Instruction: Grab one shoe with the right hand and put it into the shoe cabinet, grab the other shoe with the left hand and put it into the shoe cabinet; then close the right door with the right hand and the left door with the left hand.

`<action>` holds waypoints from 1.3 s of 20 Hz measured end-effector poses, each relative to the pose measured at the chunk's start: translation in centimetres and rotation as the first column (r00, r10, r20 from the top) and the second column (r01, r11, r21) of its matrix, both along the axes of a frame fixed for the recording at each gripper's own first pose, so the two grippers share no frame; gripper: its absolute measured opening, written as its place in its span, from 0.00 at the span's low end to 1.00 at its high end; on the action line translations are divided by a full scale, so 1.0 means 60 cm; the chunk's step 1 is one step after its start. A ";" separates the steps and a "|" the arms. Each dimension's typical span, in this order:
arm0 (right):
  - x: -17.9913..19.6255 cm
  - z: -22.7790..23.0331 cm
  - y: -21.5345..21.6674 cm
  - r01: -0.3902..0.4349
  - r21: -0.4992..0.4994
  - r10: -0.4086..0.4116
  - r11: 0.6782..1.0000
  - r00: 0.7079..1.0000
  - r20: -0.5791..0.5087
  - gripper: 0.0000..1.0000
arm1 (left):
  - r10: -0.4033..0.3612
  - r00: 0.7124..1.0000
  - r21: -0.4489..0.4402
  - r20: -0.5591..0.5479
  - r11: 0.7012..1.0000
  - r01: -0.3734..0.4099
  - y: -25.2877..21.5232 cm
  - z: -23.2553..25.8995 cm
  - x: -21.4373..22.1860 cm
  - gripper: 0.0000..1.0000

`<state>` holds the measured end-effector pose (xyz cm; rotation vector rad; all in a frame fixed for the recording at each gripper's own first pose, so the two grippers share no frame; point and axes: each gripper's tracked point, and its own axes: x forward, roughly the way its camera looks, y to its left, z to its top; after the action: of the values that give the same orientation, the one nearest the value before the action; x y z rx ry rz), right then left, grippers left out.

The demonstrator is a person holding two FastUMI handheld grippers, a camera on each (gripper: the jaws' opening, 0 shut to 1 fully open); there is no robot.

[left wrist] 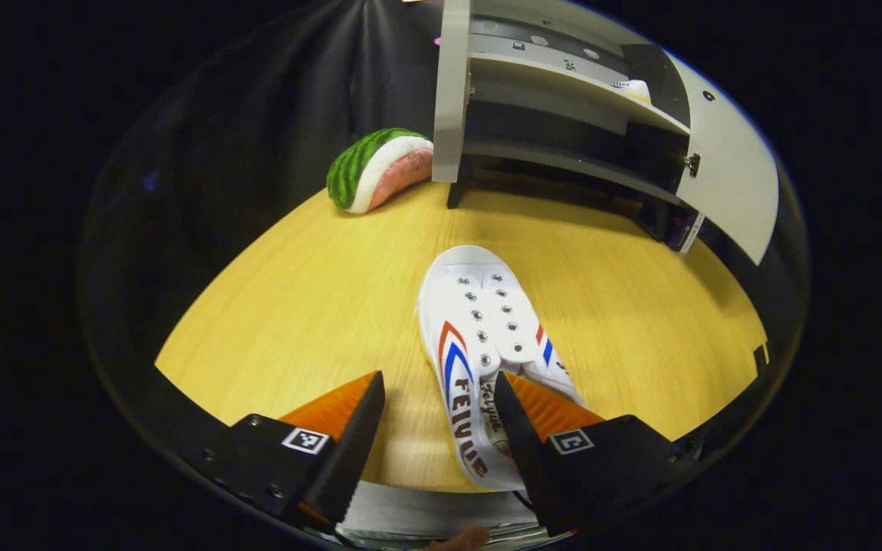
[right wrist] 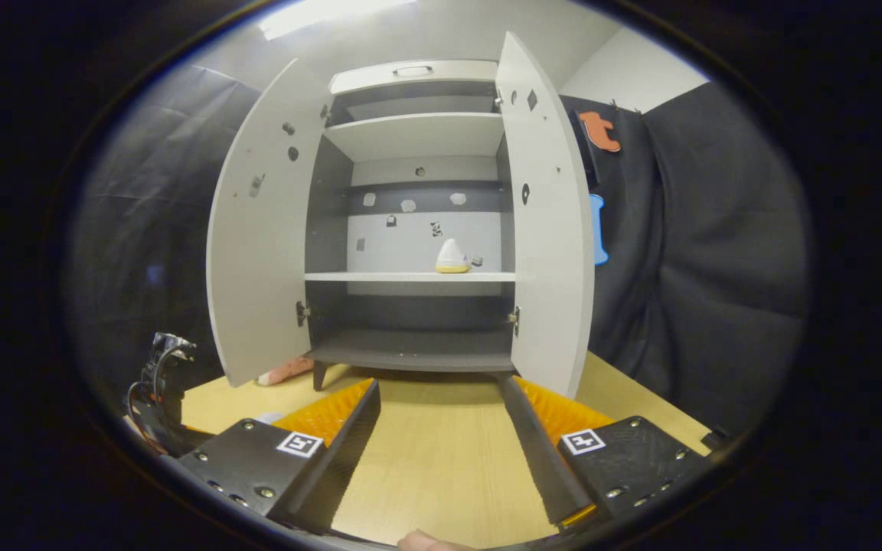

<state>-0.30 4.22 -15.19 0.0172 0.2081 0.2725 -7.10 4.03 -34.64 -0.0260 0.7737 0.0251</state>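
A white shoe with red and blue stripes lies on the wooden table, toe toward the shoe cabinet. My left gripper is open just above the shoe's heel end, which lies between the fingers, close to the right-hand one. In the right gripper view the cabinet stands with its left door and right door both swung open. The other shoe sits on the middle shelf, toe outward. My right gripper is open and holds nothing, in front of the cabinet.
A plush watermelon slice lies on the table left of the cabinet, and its end peeks out under the left door. The left gripper shows at the lower left of the right gripper view. Black cloth surrounds the table.
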 end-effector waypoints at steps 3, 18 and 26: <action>0.002 -0.006 -0.003 0.002 0.009 -0.002 1.000 1.000 -0.009 0.98 | -0.036 0.999 0.017 0.027 0.999 0.035 -0.007 -0.009 0.019 0.39; 0.034 -0.001 -0.069 0.060 0.046 -0.059 0.997 0.998 -0.021 0.98 | -0.218 0.888 0.047 0.405 0.975 0.218 -0.228 0.304 0.183 0.01; 0.049 0.040 -0.082 0.052 0.094 -0.054 0.994 0.998 0.025 0.97 | -0.134 0.805 -0.006 0.578 0.986 0.168 -0.287 0.513 0.372 0.00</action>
<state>2.64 -0.68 -12.82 0.1111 0.1672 0.2291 15.21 -13.22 -3.83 -0.0244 0.1603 -0.1537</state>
